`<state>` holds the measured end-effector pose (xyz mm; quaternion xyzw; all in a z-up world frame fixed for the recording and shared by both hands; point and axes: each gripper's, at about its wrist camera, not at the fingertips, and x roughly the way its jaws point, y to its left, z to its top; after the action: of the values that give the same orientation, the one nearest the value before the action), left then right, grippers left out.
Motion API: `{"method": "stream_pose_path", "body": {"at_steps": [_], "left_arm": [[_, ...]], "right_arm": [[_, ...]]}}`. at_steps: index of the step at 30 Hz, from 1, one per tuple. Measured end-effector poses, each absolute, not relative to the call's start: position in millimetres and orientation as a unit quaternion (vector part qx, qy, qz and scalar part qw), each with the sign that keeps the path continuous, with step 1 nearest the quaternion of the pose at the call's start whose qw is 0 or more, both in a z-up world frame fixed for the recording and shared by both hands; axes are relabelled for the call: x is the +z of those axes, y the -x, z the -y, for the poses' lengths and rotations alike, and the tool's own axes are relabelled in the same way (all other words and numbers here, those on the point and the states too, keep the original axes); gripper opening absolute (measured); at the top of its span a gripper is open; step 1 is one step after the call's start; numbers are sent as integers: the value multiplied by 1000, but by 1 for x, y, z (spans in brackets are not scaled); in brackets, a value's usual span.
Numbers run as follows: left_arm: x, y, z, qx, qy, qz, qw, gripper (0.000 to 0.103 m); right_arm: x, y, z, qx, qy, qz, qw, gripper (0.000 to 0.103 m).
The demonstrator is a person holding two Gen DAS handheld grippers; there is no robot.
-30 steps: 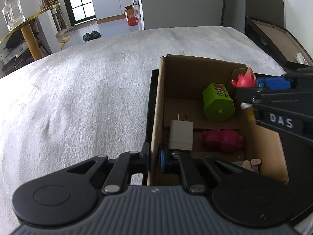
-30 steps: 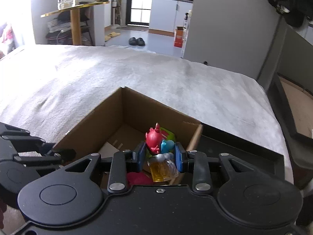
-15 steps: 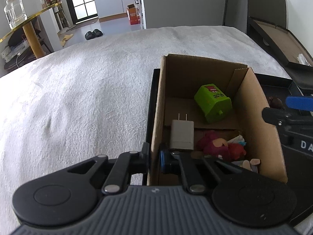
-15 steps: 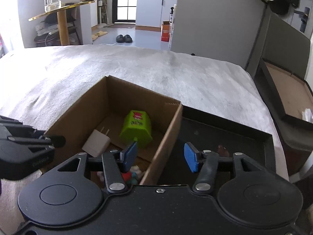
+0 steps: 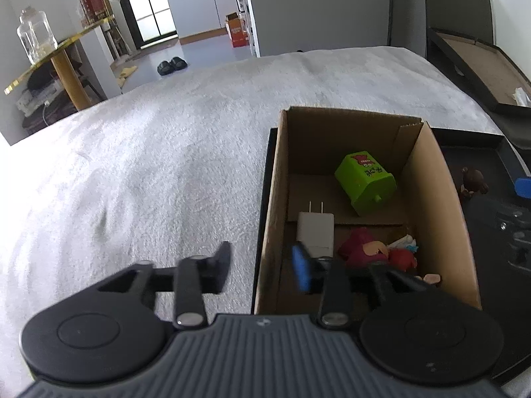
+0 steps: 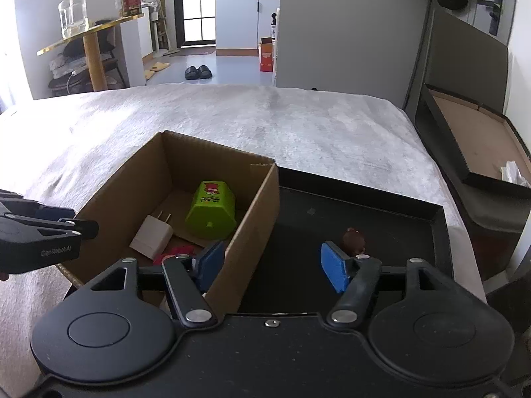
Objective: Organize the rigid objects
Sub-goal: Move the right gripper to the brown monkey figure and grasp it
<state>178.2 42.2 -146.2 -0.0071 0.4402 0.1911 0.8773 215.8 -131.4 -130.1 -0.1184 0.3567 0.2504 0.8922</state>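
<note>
Rigid objects are mostly in the cardboard box already, so my worry is the last one out and the box itself. My right tool is spread wide and holds nothing; its left finger hangs over the box's near right wall, its right finger over the black tray. Just ahead of that right finger sits the small brown figurine, alone on the tray. It is small and rounded, so I judge that a careless close from here could clip it with one pad and send it skidding across the smooth tray instead of catching it. My left tool is open too and empty, straddling the box's left wall: one finger outside over the white bed cover, the blue-padded one inside. With nothing gripping the box, any nudge from either tool could slide or tip it, since it looks light and rests partly on the tray edge. Just beyond the left tool's inner finger lie the white charger and the red toy, with the green block farther ahead toward the far wall. If I drag the left tool out sideways, I expect the inner finger to snag the wall and jolt those pieces about.
</note>
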Motion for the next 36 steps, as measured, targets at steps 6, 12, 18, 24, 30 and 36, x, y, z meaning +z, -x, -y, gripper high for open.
{"method": "stream_pose_path", "body": {"at_steps": [6,12,18,24,30,36], "left_arm": [[-144,-182,-34,204,-18,-434,877,73],[-145,-188,-27,211,-38,-437,873,80],[-149,-195,-23,219,-52,-441,869,82],[-152,-203,-20,232,-59,-446,862,83],[-157,-211,-18,239,-71,-453,856,83],[-160,-221,-17,248,-85,-456,850,84]], "right_arm": [[-134,-219,147,243,108,-360,894,66],[-142,-225,160,238,98,-368,893,66],[-152,-232,168,238,90,-376,891,68],[-165,-239,176,245,80,-387,885,69],[-180,-254,179,250,72,-395,881,69],[-192,-276,182,242,58,-398,883,69]]}}
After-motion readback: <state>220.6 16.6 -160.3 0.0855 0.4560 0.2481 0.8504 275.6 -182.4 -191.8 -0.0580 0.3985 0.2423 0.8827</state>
